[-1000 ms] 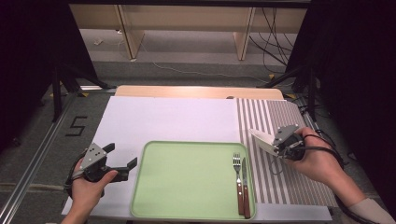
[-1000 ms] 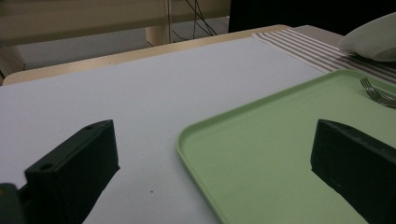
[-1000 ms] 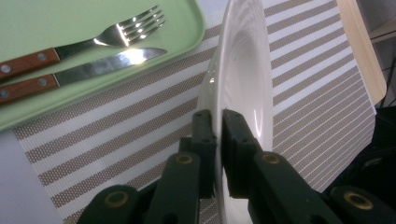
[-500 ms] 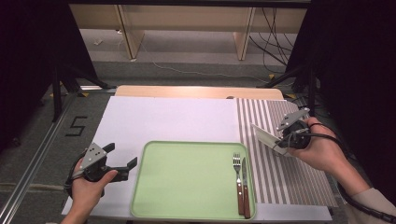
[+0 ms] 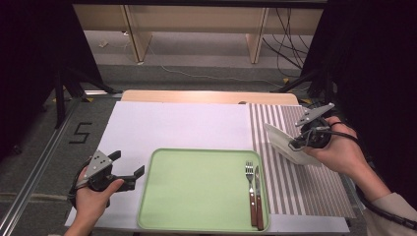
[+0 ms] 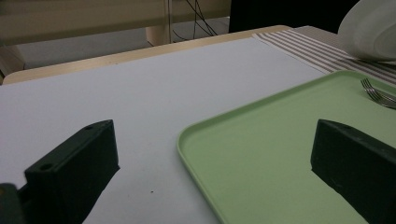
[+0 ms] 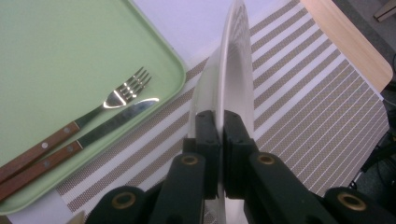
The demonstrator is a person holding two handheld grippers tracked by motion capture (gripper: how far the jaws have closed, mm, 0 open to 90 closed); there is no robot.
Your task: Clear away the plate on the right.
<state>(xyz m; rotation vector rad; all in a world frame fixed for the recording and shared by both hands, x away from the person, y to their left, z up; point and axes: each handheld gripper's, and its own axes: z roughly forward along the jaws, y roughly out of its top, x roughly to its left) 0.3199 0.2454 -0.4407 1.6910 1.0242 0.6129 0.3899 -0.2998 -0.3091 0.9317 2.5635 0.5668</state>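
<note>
1. The right claw (image 5: 296,143) is clamped on a white plate's (image 5: 285,145) rim, holding it tilted above the striped mat (image 5: 314,187).
2. The left claw (image 5: 129,169) gapes wide and empty beside the green tray (image 5: 196,187), low over the worktop (image 5: 172,125).

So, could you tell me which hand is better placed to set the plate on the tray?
The right. Its hand-held gripper is shut on the plate beside the tray; the left hand-held gripper sits open, holding nothing.

Fork (image 5: 249,172) and knife (image 5: 257,179) on tray (image 5: 196,187)
</note>
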